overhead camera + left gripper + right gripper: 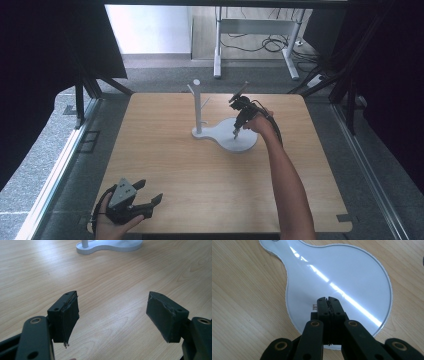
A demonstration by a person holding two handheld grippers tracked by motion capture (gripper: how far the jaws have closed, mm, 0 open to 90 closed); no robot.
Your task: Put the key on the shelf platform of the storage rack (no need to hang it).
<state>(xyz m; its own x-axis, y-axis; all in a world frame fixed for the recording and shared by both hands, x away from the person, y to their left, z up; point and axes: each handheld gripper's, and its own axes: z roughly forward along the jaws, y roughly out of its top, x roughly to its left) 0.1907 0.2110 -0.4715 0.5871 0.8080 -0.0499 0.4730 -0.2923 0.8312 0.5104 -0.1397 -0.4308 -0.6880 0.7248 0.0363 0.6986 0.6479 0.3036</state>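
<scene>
White stand, a flat round-ended base with an upright pegged post at its narrow end, sits near the middle of the wooden table, and the right gripper points down over the round part with its jaws pressed together, apparently on nothing. Pushing further down could make the closed tips strike or skate across the glossy base and shove the light stand. The left gripper, jaws wide open and empty, rests well apart at the near-left corner, too far to steady it.
</scene>
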